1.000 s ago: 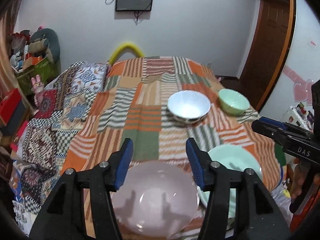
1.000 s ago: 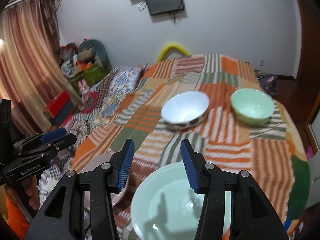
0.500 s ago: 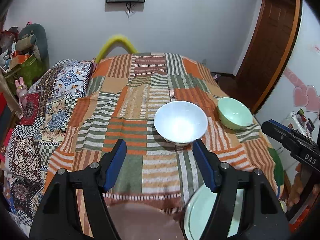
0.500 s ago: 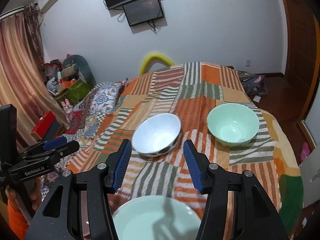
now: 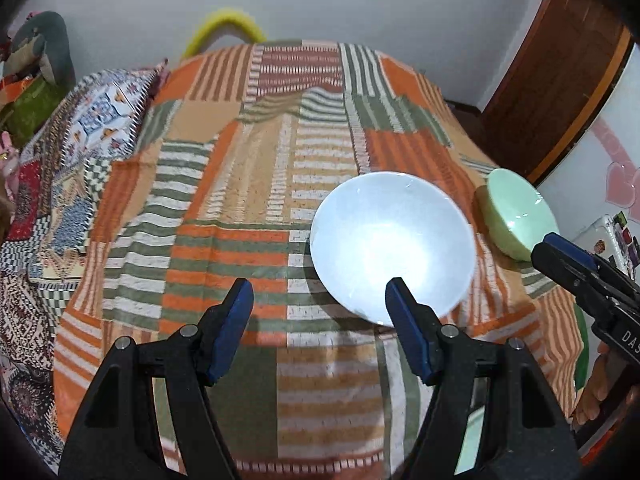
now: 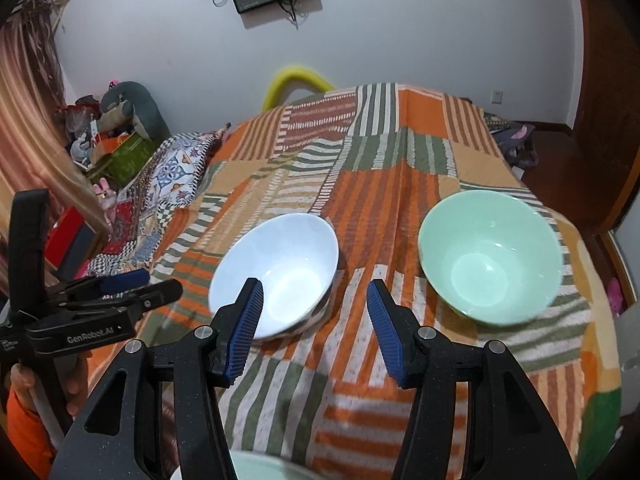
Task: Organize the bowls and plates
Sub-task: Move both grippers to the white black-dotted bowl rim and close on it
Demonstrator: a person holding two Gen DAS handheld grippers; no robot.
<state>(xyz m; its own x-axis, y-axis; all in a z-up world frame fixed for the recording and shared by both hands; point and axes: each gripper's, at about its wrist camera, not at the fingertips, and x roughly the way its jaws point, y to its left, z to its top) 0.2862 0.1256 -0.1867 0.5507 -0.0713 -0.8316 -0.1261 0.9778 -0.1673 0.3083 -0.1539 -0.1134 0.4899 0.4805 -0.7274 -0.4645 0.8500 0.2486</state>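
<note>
Now I've carried both grippers past the near plates: my left gripper (image 5: pixel 318 300), jaws just widened and empty, nears the glossy white bowl (image 5: pixel 392 244) mid-bed. My right gripper (image 6: pixel 316 304), also apart and empty, points between it and the mint-green bowl (image 6: pixel 490 258), so the bowls come next.

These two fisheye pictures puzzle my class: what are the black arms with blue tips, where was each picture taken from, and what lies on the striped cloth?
No robot here: a person holds a hand-held claw in each hand, each with a camera looking along its fingers. One picture looks past the left claw, the other past the right claw. Both claws are open and hold nothing; the left has just been opening. On the striped patchwork cloth stand a white bowl and a mint-green bowl, apart. A pale green rim shows at the right view's bottom edge.
</note>
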